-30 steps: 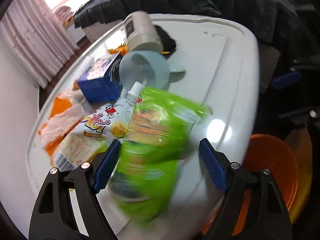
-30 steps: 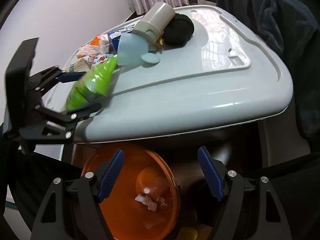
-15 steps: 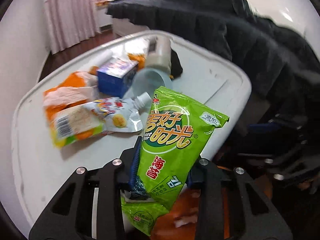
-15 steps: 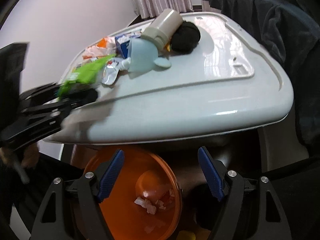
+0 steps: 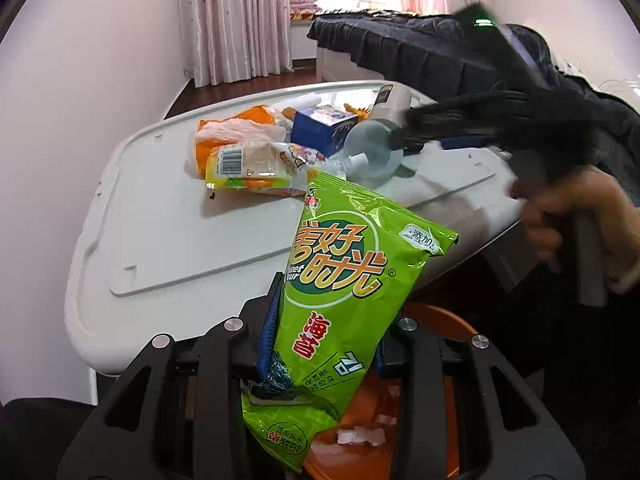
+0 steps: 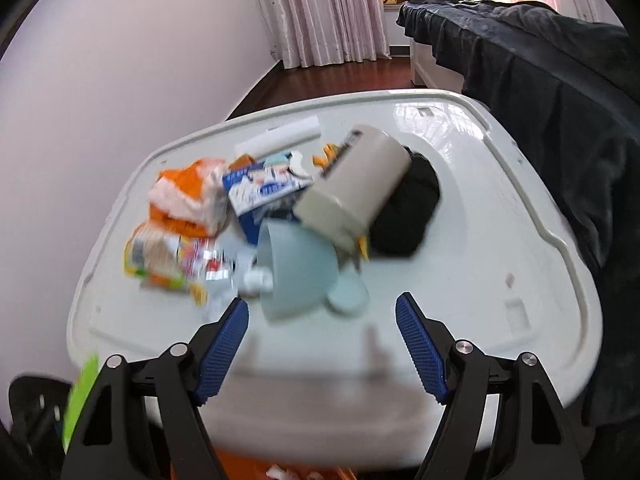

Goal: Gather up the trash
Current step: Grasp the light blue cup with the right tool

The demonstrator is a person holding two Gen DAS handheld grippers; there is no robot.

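Left gripper (image 5: 320, 344): blue pads clamped on the lower part of a green snack bag (image 5: 340, 312); the jaws have just been closing, and the bag sits pinched between them. The bag stands up and tilts to the right, its top corner overlapping the near edge of the white table (image 5: 168, 232) in the left wrist view. Below the bag and the gripper lies an orange bin (image 5: 436, 324) with white scraps inside it.

Right gripper (image 6: 322, 344): fingers spread wide apart, nothing between them. It hangs above the near part of the table, pointing at the trash pile. The person's right hand (image 5: 580, 224) shows blurred at the right of the left wrist view, around the handle of that gripper.

Trash on the table, left to right:
- orange and white wrapper (image 6: 188, 196), far left
- yellow drink pouch (image 5: 248, 164) with a barcode and white spout, lying flat, near left
- blue carton (image 6: 260, 192), centre
- pale blue cup (image 6: 296, 272) on its side, mouth toward the camera, touching the carton and the beige container (image 6: 356, 188) that lies tilted over it
- black crumpled item (image 6: 408, 208) just right of the container; what it is, cannot tell
- white roll (image 6: 280, 134) at the far edge

Dark fabric (image 6: 540, 80) drapes to the right of the table.
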